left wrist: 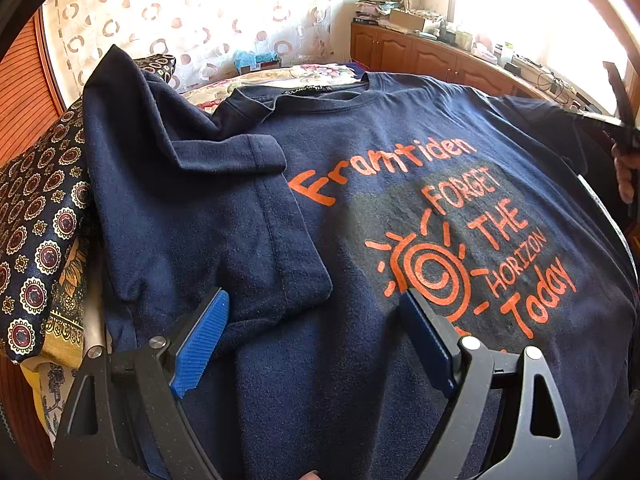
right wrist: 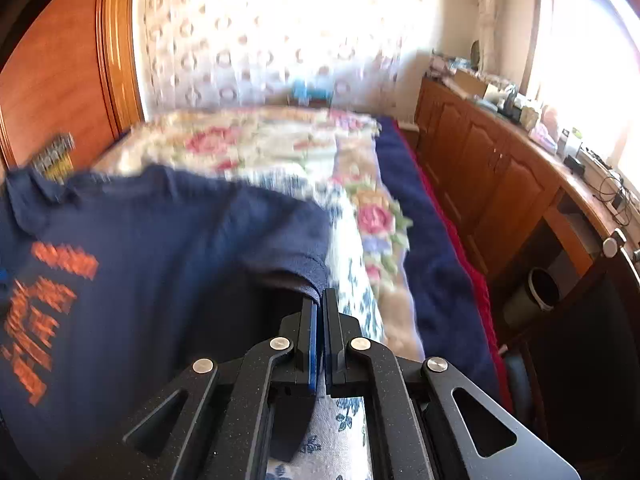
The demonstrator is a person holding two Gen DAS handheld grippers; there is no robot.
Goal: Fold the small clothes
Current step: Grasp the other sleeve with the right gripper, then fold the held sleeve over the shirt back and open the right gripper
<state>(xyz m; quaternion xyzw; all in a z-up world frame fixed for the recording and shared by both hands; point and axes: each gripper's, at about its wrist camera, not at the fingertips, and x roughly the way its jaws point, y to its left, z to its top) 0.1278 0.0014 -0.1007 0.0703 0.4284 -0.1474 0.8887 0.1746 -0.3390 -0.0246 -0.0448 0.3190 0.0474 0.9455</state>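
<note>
Right wrist view is showing the right gripper (right wrist: 320,300) clenched on the hem of the sleeve (right wrist: 310,276) of the navy T-shirt (right wrist: 160,264); the two blue pads are standing almost together with the cloth edge pinched at their tips. This picture is blurred. Left wrist view is showing what the other does not: the left gripper (left wrist: 316,312) is hanging released above the T-shirt (left wrist: 360,200), with its blue pads (left wrist: 200,340) wide apart and nothing between them. Left of the orange print (left wrist: 440,240), the other sleeve (left wrist: 248,208) is already lying folded onto the chest. At the right edge of the T-shirt, the right gripper (left wrist: 624,120) is appearing small and dark. The T-shirt is lying spread on a bed with a floral blanket (right wrist: 280,148). A patterned dark cloth (left wrist: 36,216) is lying left of the T-shirt. Wooden cabinets (right wrist: 492,176) are standing right of the bed, under bright windows.
</note>
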